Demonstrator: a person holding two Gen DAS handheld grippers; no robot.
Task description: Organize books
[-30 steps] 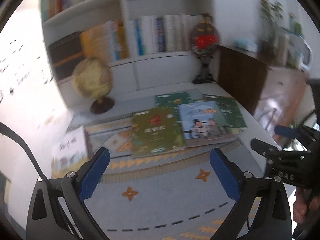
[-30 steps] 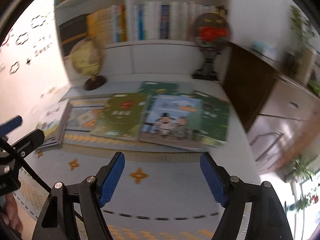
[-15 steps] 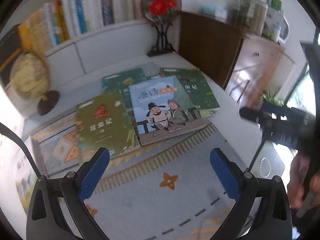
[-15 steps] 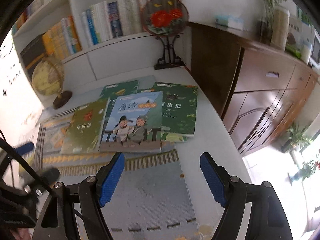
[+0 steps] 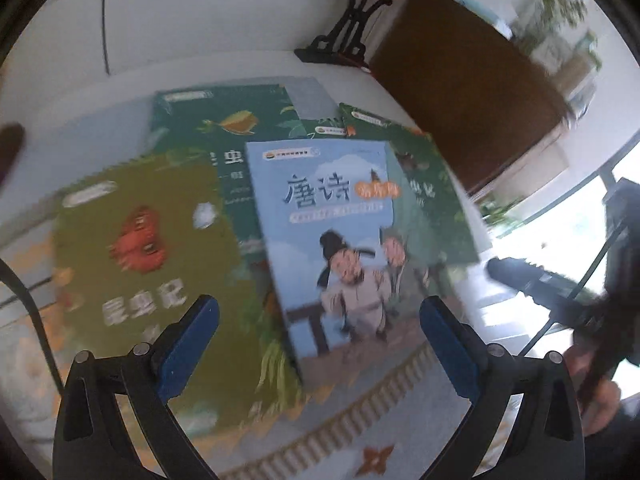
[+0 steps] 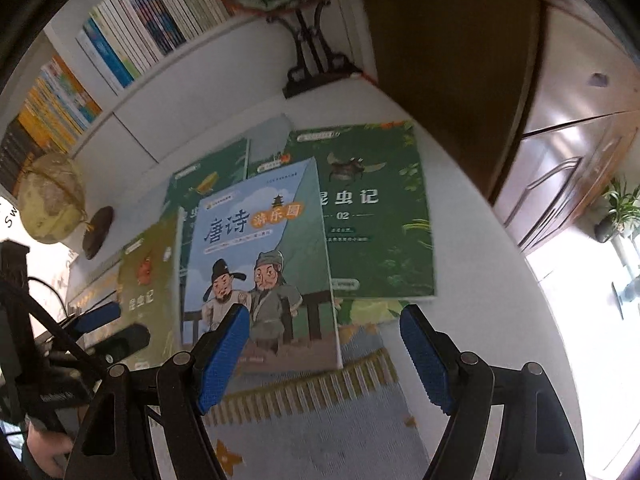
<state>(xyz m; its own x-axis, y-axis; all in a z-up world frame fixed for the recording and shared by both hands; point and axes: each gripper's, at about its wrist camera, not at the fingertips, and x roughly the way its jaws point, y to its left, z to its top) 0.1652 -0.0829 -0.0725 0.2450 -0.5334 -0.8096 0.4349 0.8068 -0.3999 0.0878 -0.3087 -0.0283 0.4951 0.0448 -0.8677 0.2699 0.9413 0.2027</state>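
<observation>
Right claw [image 6: 324, 356] spread above flat, glossy blue book [image 6: 260, 264]

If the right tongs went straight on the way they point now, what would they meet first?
Probably the near right corner of the blue book, or the patterned mat just beside it. The right tongs are open and empty; depth is hard to judge.

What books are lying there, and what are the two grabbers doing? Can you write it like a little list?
top book: blue book, two cartoon men on its cover
under it: olive green book, dark green book, another green book
underneath: patterned mat
left gripper: open, holding nothing
right gripper: open, holding nothing
nearby: globe, bookshelf
</observation>
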